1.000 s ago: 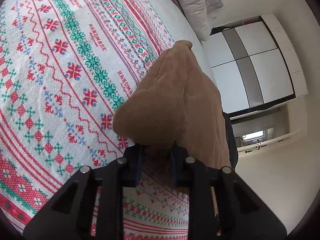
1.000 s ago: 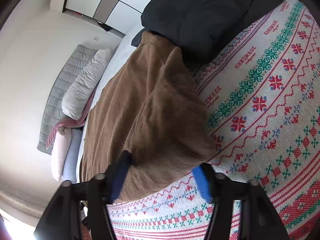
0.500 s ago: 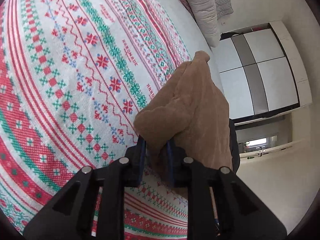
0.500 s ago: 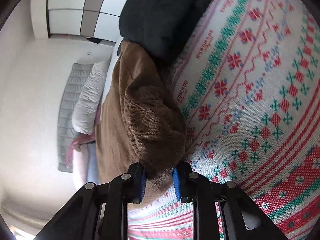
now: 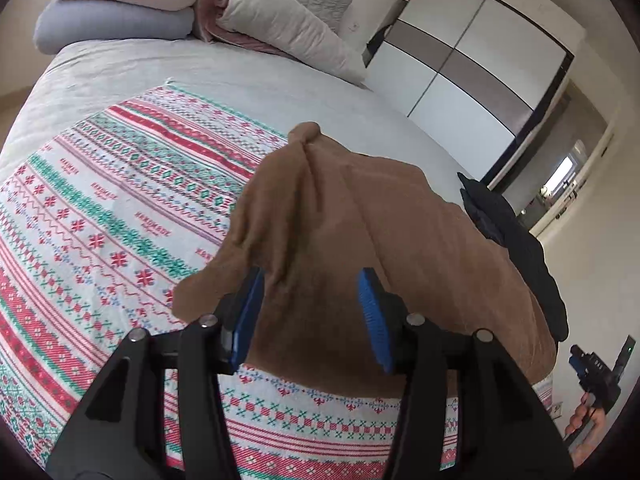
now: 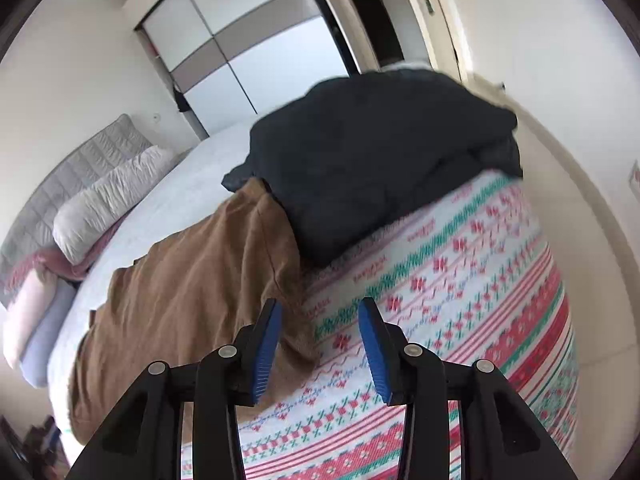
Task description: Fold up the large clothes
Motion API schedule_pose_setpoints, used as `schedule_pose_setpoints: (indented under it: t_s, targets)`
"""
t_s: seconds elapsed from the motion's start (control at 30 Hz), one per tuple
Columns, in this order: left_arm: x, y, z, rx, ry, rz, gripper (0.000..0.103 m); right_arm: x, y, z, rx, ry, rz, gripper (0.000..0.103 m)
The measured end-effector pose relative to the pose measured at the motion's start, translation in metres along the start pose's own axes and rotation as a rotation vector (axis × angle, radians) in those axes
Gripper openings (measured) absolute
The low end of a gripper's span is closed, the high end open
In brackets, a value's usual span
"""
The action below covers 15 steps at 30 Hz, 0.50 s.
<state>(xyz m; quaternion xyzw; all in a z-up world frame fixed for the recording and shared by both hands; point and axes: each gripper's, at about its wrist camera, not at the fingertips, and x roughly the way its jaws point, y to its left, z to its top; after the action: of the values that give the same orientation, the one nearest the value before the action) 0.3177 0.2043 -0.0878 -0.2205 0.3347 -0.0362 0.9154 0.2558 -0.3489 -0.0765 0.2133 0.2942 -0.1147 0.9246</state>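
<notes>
Lying across the patterned blanket (image 5: 100,240), the brown garment (image 5: 360,248) fills the centre of the left wrist view, its long axis running from the lower right of the frame up toward a narrow bunched tip at upper centre. It points toward the pillows (image 5: 280,28) stacked at the top of the frame. A crease runs down from that tip through the cloth. In the right wrist view the same brown garment (image 6: 192,304) sits in the left half of the frame, stretched from lower left up to the centre, where its far end touches or slips under a dark garment (image 6: 380,160) piled in the upper middle.

The left gripper (image 5: 310,312) has its blue-padded fingers (image 5: 246,312) spread wide apart, one on each side of a stretch of brown cloth. The left pad sits close against a loose flap; whether it presses on it cannot be told, and nothing is pinched between the two.

The right gripper (image 6: 319,344) likewise has its fingers (image 6: 266,348) well apart and holds nothing. Its left pad is in front of the brown cloth's edge, and the right pad is over bare patterned blanket (image 6: 480,320). A white and grey wardrobe (image 6: 248,48) stands at the top of that frame.
</notes>
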Motion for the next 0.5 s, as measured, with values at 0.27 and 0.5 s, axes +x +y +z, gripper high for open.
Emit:
schedule_pose_setpoints:
  t_s: [0.27, 0.5]
  targets:
    - [0.050, 0.029, -0.008, -0.001, 0.076, 0.104, 0.008, 0.064, -0.038, -0.017, 0.098, 0.170, 0.191, 0.043]
    - [0.028, 0.039, -0.002, -0.110, 0.098, 0.010, 0.025, 0.061, -0.101, -0.016, 0.388, 0.216, 0.318, 0.055]
